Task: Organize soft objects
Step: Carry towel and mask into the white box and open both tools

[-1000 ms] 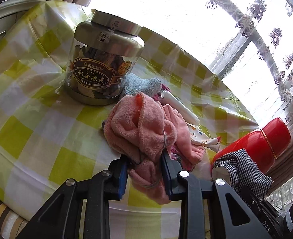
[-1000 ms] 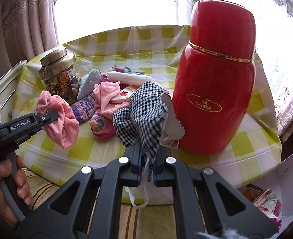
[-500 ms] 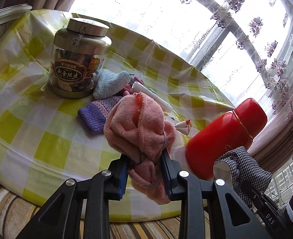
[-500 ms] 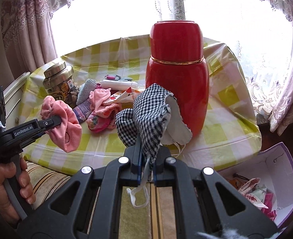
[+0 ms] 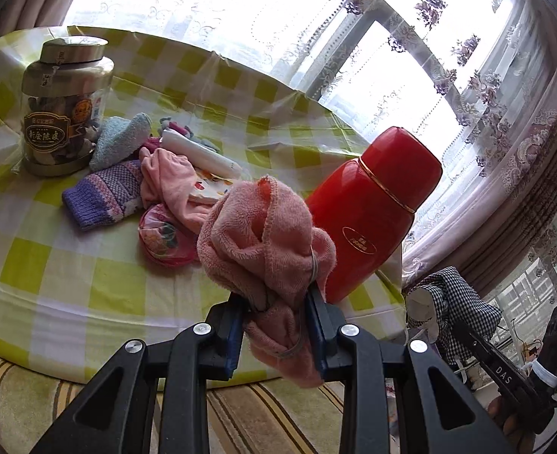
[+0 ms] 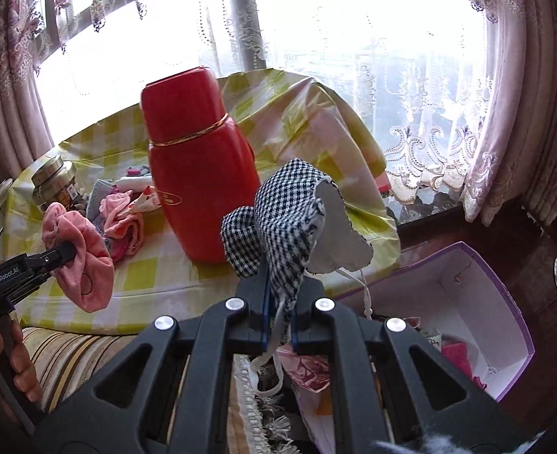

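- left gripper (image 5: pixel 274 325) has its fingers clamped on a bunched pink towel (image 5: pixel 263 234), held up off the surface (image 5: pixel 70 287)
- right gripper (image 6: pixel 278 314) is squeezed tight on a checkered face mask (image 6: pixel 286 223), dangling near the open purple box (image 6: pixel 505 310) down on the floor
- box already has a few soft bits in it, so sorting looks partway done
- still left by the jar (image 5: pixel 62 106): purple knit sock (image 5: pixel 104 193), blue sock (image 5: pixel 121 143), pink cloth (image 5: pixel 168 178), plus some small stuff
- red thermos (image 5: pixel 373 208) isn't soft, probably stays

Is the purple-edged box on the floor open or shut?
Open. The right wrist view looks straight into the box: its white inner walls show, no lid covers it, and soft items lie at the bottom.
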`<state>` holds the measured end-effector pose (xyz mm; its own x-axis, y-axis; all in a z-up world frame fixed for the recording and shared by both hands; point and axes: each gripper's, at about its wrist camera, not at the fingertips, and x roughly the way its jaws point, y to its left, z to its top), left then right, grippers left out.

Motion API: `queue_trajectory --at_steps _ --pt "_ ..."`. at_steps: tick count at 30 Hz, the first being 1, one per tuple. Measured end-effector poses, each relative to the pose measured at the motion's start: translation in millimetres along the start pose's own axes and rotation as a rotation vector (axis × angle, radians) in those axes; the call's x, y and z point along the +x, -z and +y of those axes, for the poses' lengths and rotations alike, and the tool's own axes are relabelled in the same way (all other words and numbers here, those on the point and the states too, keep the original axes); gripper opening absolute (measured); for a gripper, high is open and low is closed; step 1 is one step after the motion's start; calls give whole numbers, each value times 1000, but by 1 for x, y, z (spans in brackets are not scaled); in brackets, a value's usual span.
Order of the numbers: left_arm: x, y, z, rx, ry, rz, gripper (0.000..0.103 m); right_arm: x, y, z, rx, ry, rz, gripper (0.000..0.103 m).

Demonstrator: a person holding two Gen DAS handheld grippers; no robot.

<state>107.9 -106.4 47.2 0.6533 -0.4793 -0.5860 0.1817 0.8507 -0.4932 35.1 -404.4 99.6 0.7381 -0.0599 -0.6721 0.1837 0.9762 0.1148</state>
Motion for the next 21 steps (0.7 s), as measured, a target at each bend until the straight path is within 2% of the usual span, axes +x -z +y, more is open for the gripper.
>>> queue_trajectory --at_steps 12,21 --pt "28 34 -88 130 162 146 31 -12 -6 -77 101 140 -17 10" --pt "47 73 -149 216 292 303 31 -21 -4 -108 110 182 -6 10"
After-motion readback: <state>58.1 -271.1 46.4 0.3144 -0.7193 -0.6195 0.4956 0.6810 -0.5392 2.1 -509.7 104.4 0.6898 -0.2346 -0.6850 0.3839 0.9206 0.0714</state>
